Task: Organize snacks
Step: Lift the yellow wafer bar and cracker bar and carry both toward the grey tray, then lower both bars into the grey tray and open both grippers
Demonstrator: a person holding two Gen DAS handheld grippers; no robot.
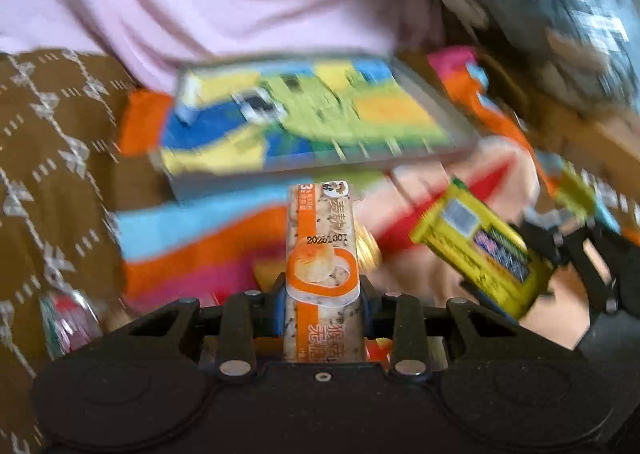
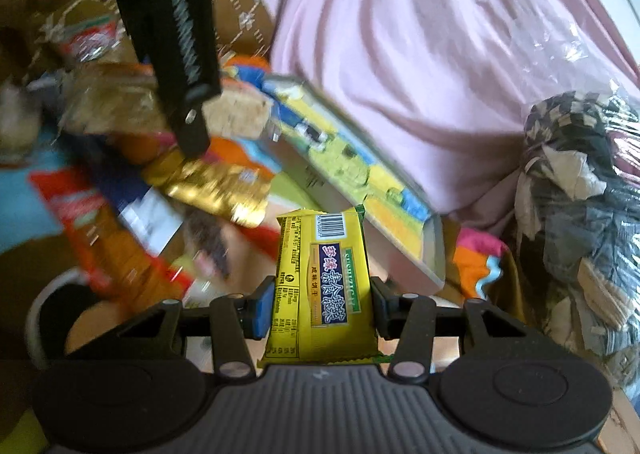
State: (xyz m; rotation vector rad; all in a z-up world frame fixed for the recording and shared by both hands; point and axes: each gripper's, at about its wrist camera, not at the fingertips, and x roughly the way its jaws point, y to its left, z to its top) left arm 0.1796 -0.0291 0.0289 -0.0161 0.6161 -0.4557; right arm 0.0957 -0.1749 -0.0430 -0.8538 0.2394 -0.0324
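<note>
My left gripper (image 1: 323,294) is shut on a long orange-and-white speckled biscuit pack (image 1: 320,246) that sticks out forward between the pads. My right gripper (image 2: 318,304) is shut on a yellow cracker packet (image 2: 324,286) with a blue label and a barcode. That same yellow packet (image 1: 476,250) shows at the right of the left wrist view, held by the right gripper (image 1: 520,274). In the right wrist view the left gripper's black arm (image 2: 180,42) crosses the upper left, holding the speckled pack (image 2: 236,114). A shallow grey tray (image 1: 460,134) lined with a bright yellow, green and blue picture lies ahead.
A striped orange, blue and pink cloth (image 1: 192,230) covers the surface under the tray. Loose snacks lie at left: a gold packet (image 2: 216,186), a red-orange packet (image 2: 96,226), a red-and-green wrapper (image 1: 68,318). Pink fabric (image 2: 400,54) fills the background; a patterned bundle in clear plastic (image 2: 576,190) sits right.
</note>
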